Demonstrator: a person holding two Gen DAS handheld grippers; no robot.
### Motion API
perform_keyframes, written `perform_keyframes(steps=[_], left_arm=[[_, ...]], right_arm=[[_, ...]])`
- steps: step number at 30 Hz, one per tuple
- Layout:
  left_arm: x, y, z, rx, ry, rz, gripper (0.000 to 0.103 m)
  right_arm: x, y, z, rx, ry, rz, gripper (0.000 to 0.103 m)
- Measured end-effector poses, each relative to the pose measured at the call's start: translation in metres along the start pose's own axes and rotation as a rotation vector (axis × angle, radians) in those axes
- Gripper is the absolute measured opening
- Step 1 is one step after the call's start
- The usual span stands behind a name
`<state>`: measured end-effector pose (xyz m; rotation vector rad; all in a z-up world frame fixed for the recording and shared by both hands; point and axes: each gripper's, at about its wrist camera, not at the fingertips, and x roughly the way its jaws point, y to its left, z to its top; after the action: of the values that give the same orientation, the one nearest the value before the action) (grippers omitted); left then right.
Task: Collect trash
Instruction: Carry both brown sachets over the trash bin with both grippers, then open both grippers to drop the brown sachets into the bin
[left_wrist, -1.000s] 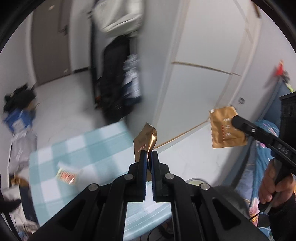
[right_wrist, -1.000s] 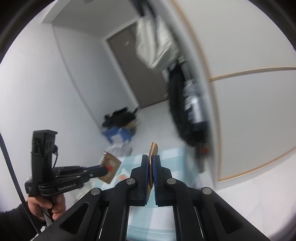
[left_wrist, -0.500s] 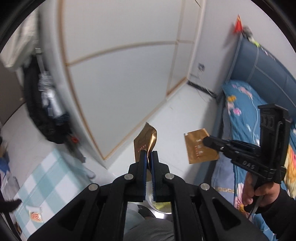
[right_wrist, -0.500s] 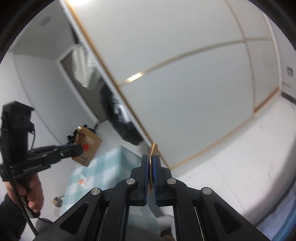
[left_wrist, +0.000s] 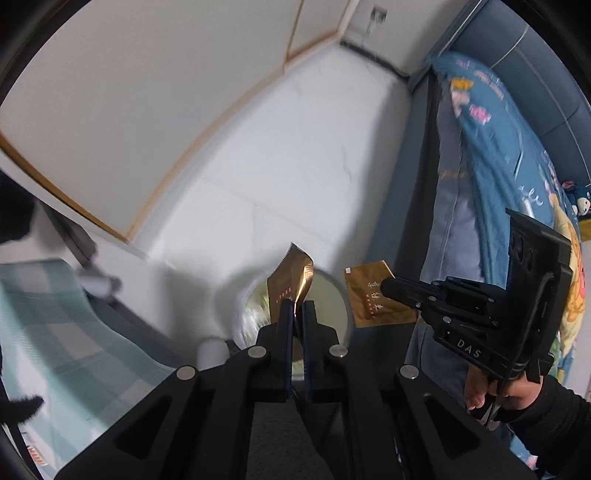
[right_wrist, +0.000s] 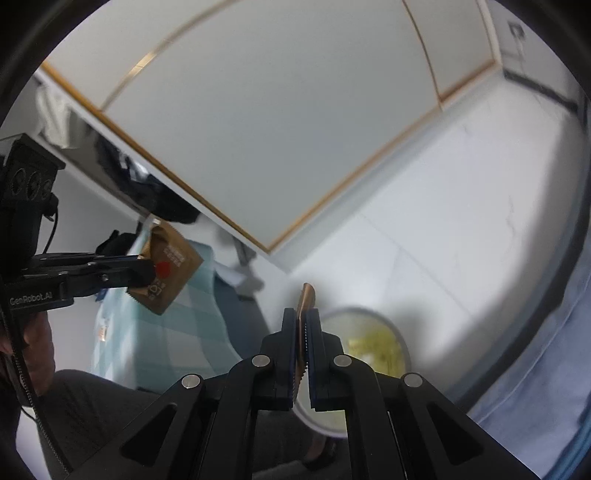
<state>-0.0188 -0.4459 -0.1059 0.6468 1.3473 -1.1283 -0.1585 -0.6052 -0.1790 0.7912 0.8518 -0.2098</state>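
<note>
**A:** Carrying, by the look of it. The left gripper (left_wrist: 295, 308) has its jaws pinched nearly together on a gold foil wrapper (left_wrist: 290, 277), which sticks up from between the pads with its serrated edge on top. The right gripper (right_wrist: 304, 325) is just as tightly closed on a second gold wrapper (left_wrist: 373, 299), seen edge-on from its own camera

**B:** So both pieces are picked up. Where are they relative to the bin?

**A:** A round white bin (right_wrist: 400, 345) sits on the floor below both grippers, with yellowish scraps inside it. From the left wrist view the first wrapper hangs in front of the bin's opening, and the second is just beside it, towards the bed (left_wrist: 491, 155). Neither wrapper has been let go

**B:** How much of the job would you call done, then?

**A:** I'd judge the pick-up of these two finished and the drop as the part remaining. Both jaws need to part over the opening. After that, more is left: a small orange-and-white packet (right_wrist: 103, 330) lies on the checked blue cloth (right_wrist: 159, 343), well apart from the bin

**B:** Anything else lying about?

**A:** Not that I can make out; the rest of the cloth is blurred or cut off
</note>
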Motion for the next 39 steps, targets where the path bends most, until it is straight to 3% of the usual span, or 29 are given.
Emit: perform_keyframes(steps=[9, 14, 23, 29, 31, 39], left_arm=[[0.079, 0.008, 0.002, -0.011, 0.261, -0.078, 0.001], [0.106, 0.012, 0.004, -0.033, 0.341, -0.114, 0.001], [0.136, 0.007, 0.0, -0.016, 0.418, -0.098, 0.002], [0.146, 0.018, -0.002, -0.064, 0.463, -0.11, 0.01], [0.147, 0.02, -0.001, -0.078, 0.466, -0.114, 0.016], [0.149, 0.022, -0.001, -0.102, 0.457, -0.121, 0.022]], right_arm=[[0.048, -0.031, -0.02, 0.08, 0.127, -0.031, 0.004], [0.074, -0.033, -0.031, 0.115, 0.194, -0.057, 0.005], [0.096, -0.044, -0.046, 0.162, 0.25, -0.098, 0.01], [0.098, -0.043, -0.05, 0.16, 0.266, -0.118, 0.015], [0.098, -0.044, -0.051, 0.156, 0.27, -0.133, 0.018], [0.097, -0.041, -0.052, 0.136, 0.283, -0.177, 0.028]])
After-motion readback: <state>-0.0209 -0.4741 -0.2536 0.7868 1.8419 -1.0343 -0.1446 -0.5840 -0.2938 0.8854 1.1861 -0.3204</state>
